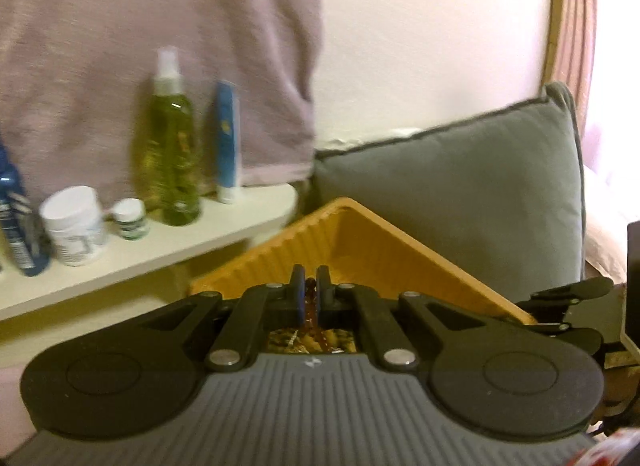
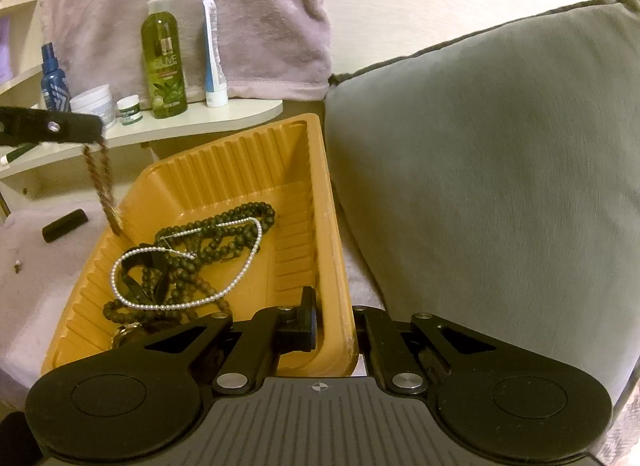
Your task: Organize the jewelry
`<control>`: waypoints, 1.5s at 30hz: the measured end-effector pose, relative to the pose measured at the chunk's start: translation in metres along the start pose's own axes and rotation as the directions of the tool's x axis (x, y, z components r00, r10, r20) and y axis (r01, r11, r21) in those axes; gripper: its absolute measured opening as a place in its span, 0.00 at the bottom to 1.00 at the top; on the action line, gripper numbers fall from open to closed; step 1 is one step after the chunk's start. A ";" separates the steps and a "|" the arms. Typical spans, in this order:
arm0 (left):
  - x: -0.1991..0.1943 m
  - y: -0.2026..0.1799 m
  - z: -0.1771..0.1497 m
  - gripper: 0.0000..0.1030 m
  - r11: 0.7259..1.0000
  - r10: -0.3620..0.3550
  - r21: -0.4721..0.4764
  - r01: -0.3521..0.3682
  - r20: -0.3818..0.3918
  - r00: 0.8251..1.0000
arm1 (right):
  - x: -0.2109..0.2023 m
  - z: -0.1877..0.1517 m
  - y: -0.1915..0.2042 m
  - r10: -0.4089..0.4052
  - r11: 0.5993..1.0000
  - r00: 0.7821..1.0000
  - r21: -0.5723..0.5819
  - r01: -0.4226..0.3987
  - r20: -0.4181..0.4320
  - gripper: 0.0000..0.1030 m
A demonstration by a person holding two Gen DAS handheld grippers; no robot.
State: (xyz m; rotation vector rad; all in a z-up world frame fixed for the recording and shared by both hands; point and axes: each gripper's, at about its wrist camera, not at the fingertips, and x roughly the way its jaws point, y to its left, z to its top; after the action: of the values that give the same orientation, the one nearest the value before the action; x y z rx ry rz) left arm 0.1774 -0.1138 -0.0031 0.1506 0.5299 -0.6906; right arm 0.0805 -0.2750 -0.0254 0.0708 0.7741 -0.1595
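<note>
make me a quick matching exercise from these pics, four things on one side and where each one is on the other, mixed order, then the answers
Things
1. brown bead strand
2. pearl necklace
3. green bottle
4. grey cushion

Places
A. standing on the white shelf
B. lying in the orange tray
C. leaning beside the tray's right wall
D. hanging from the left gripper

Pairs: 1-D, 2-B, 3-A, 4-C
</note>
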 end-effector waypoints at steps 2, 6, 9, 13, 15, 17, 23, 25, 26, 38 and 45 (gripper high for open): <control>0.008 -0.004 -0.001 0.04 1.000 -0.012 0.008 0.012 -0.014 1.000 | 0.000 0.000 0.000 0.002 1.000 1.000 0.002 -0.002 0.000 0.05; 0.016 -0.008 -0.006 0.07 0.999 -0.013 0.032 0.014 -0.020 1.000 | 0.001 0.000 -0.001 0.003 1.000 1.000 0.007 -0.003 -0.002 0.05; 0.016 -0.002 -0.007 0.09 1.000 0.002 0.020 -0.002 -0.023 1.000 | 0.001 0.000 -0.001 0.004 1.000 1.000 0.009 -0.004 -0.003 0.05; 0.006 0.016 -0.010 0.09 0.999 0.044 -0.020 -0.044 -0.019 0.999 | 0.001 0.000 -0.001 0.004 1.000 1.000 0.009 -0.004 -0.003 0.05; -0.002 0.029 -0.013 0.09 0.995 0.082 -0.049 -0.082 -0.010 0.997 | 0.001 0.000 -0.001 0.004 1.000 1.000 0.008 -0.004 -0.003 0.05; -0.011 0.040 -0.017 0.09 0.990 0.123 -0.070 -0.122 -0.004 0.992 | 0.001 0.000 -0.002 0.003 1.000 1.000 0.008 -0.003 -0.003 0.05; -0.037 0.072 -0.034 0.17 0.957 0.266 -0.126 -0.263 0.003 0.964 | 0.001 -0.001 -0.002 0.002 1.000 1.000 0.004 -0.002 -0.002 0.05; -0.046 0.083 -0.042 0.19 0.939 0.317 -0.139 -0.314 -0.002 0.949 | 0.001 -0.001 -0.002 0.002 1.000 1.000 0.002 -0.002 -0.002 0.05; -0.051 0.089 -0.046 0.20 0.931 0.334 -0.152 -0.332 -0.008 0.942 | 0.001 -0.001 -0.001 0.002 1.000 1.000 0.000 -0.002 -0.002 0.05; -0.081 0.146 -0.118 0.22 0.794 0.547 -0.227 -0.564 -0.137 0.826 | 0.001 -0.001 0.000 -0.002 1.000 1.000 -0.004 0.002 -0.004 0.05; -0.071 0.141 -0.143 0.22 0.792 0.550 -0.208 -0.573 -0.164 0.819 | 0.003 -0.001 0.000 -0.007 1.000 1.000 -0.011 0.007 -0.008 0.05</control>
State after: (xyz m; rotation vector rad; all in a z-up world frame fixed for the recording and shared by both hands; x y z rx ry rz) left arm 0.1627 0.0779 -0.0954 0.0971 0.6208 -0.0242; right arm 0.0816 -0.2747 -0.0285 0.0588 0.7837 -0.1617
